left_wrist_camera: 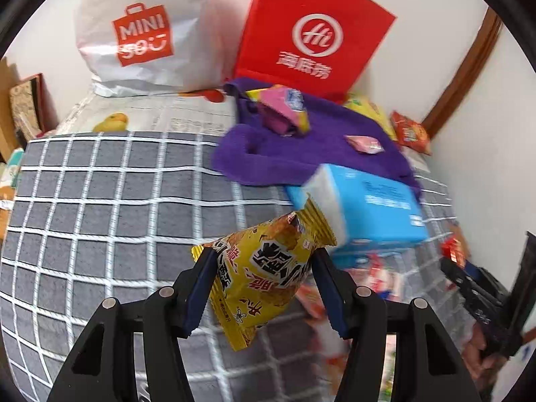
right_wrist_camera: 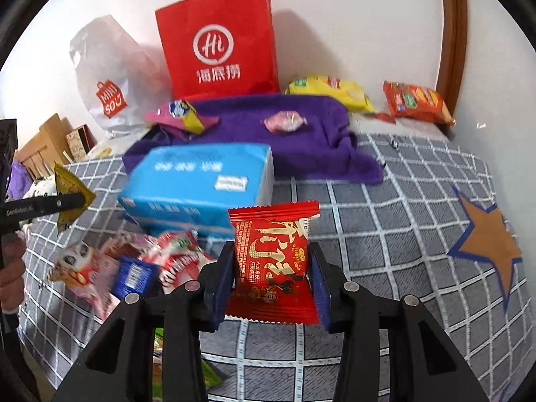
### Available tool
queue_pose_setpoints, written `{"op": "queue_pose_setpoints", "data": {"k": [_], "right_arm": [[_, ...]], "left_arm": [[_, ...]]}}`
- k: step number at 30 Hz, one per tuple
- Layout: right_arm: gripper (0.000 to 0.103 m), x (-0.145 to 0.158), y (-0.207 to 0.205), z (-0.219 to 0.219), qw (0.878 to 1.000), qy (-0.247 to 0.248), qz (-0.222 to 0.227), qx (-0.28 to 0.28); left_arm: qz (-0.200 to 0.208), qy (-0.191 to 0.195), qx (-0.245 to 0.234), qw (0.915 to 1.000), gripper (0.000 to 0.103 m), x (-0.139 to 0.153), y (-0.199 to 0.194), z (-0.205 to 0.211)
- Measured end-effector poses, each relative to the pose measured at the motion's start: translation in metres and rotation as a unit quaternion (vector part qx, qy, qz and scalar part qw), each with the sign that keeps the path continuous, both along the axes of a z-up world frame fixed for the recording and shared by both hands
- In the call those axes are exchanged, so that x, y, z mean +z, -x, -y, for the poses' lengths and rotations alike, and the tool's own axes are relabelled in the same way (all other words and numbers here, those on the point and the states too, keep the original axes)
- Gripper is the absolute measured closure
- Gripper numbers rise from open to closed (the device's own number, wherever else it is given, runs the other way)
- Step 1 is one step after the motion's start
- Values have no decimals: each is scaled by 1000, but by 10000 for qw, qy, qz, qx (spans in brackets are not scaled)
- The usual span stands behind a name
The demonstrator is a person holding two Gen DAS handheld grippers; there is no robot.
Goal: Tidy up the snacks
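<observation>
My left gripper (left_wrist_camera: 263,269) is shut on a yellow snack packet (left_wrist_camera: 264,274) and holds it above the grey checked bed cover (left_wrist_camera: 100,201). My right gripper (right_wrist_camera: 272,273) is shut on a red snack packet (right_wrist_camera: 273,261), held above the cover. A purple towel (right_wrist_camera: 321,134) lies at the back with a pink and yellow packet (right_wrist_camera: 182,115) and a small pink packet (right_wrist_camera: 284,121) on it. The left gripper with its yellow packet (right_wrist_camera: 68,194) shows at the left edge of the right wrist view. The right gripper (left_wrist_camera: 482,298) shows at the right edge of the left wrist view.
A blue tissue pack (right_wrist_camera: 201,184) lies mid-bed, with a heap of loose snack packets (right_wrist_camera: 134,264) in front of it. A red paper bag (right_wrist_camera: 221,43) and a white Miniso bag (right_wrist_camera: 107,80) stand against the wall. A yellow chip bag (right_wrist_camera: 331,90) and an orange packet (right_wrist_camera: 415,100) lie back right.
</observation>
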State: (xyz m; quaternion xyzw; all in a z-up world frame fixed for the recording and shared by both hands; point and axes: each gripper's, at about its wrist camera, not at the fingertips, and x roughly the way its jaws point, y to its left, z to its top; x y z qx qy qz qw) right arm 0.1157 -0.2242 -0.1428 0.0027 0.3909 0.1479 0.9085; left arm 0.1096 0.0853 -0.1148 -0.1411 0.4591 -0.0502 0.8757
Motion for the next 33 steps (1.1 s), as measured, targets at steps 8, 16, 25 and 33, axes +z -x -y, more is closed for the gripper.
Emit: {"op": "queue_pose_setpoints", "data": {"k": [8,16,25,33], "right_arm": [[61,41,-6,-2,9996,-179,158,-161],[61,74,-29,-8,9992,-213,257,-210],[61,98,-75,-16,9988,-259,334,-229],[61,102,-116,-34,9989,-287,363,-82]], "left_arm": [[59,139,-326,9994,47,33,2,29],[204,74,-498,9985,47,61,-19,51],[327,61,-407,9986,47,81,-55,54],[409,-11,-339,9986,47,89,-91,50]]}}
